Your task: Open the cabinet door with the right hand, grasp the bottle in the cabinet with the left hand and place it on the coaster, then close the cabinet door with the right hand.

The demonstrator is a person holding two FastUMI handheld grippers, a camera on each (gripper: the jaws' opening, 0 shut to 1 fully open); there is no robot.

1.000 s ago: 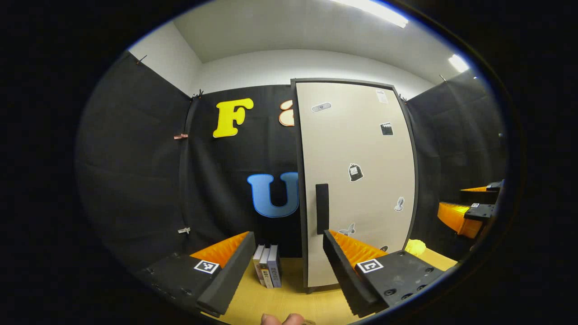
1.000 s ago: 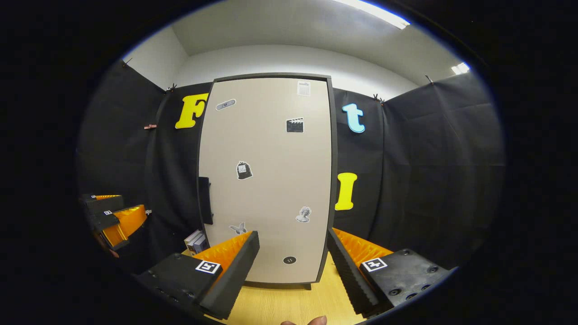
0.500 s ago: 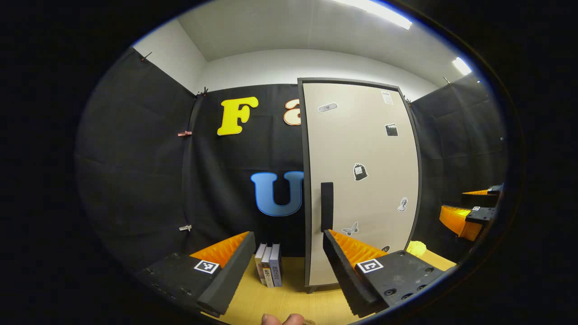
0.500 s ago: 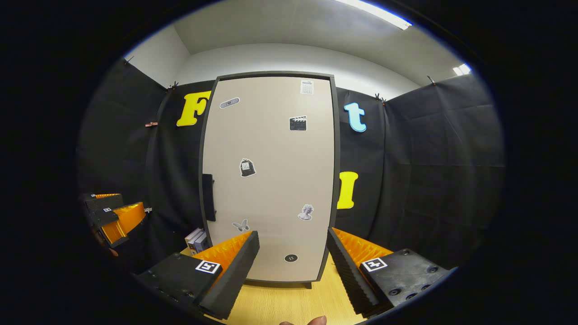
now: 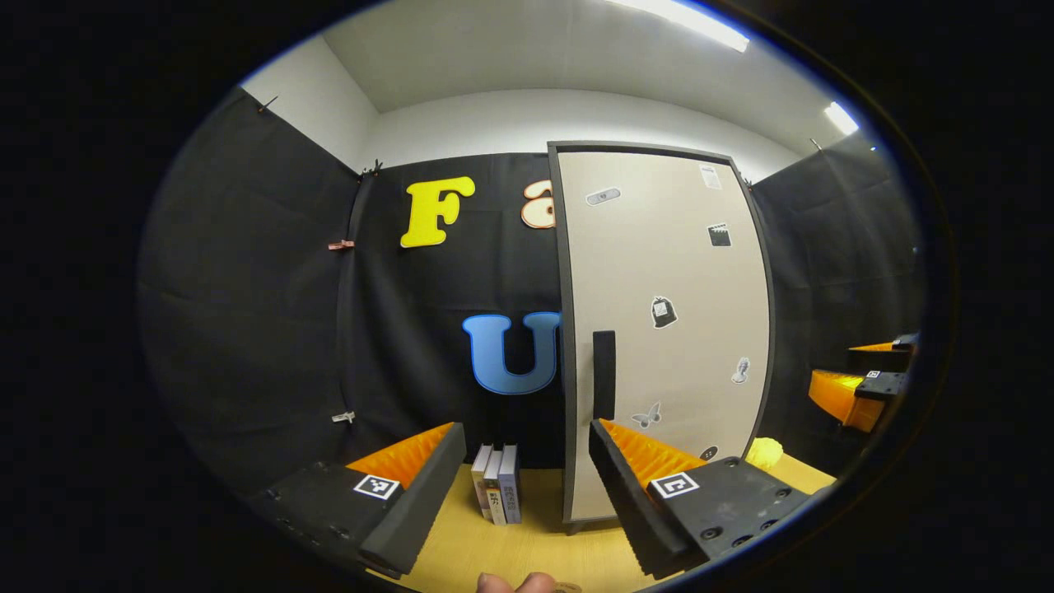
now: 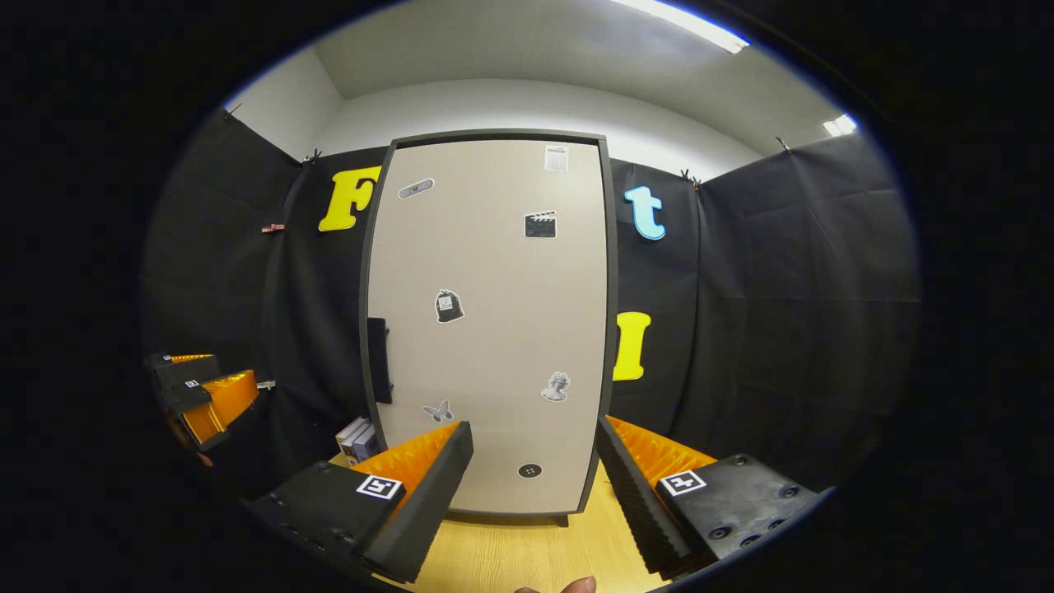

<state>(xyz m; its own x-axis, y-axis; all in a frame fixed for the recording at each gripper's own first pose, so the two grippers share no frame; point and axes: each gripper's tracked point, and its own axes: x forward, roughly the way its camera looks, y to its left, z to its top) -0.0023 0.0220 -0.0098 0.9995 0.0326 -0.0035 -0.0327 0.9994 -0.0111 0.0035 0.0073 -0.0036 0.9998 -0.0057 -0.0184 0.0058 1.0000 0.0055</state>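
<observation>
Standing on the wooden table [image 6: 494, 560], the cabinet [image 6: 490, 321] has its door [image 6: 494, 272] shut, so the bottle and whatever lies inside are hidden. In the right gripper view the right gripper [image 6: 531, 478] faces the door squarely, its fingers [image 6: 428, 486] spread wide with nothing between them, well short of the panel. The dark vertical handle [image 6: 378, 360] sits at the door's left edge, up and to the left of this gripper and apart from it. Far off at the left edge of this view the left gripper [image 6: 202, 395] hangs in the air.

In the left gripper view the left gripper [image 5: 523, 486] is likewise wide open and empty, held low over the table. The handle [image 5: 603, 375] stands just above its right-hand finger [image 5: 626, 486] in the picture, though clearly farther back. A few upright books [image 5: 498, 494] stand between its fingers in the picture, just beside the cabinet's left side, and a small yellow object [image 5: 762, 451] peeks out past the cabinet's right side; what it is I cannot tell. The right gripper [image 5: 856, 387] shows at the far right edge.

Compared with a second ago, the cabinet has slid slightly rightward in the left gripper view, and the right gripper there sits a little farther right. In the right gripper view the door appears a touch larger and more centred; otherwise both grippers stay open and the door stays closed.
</observation>
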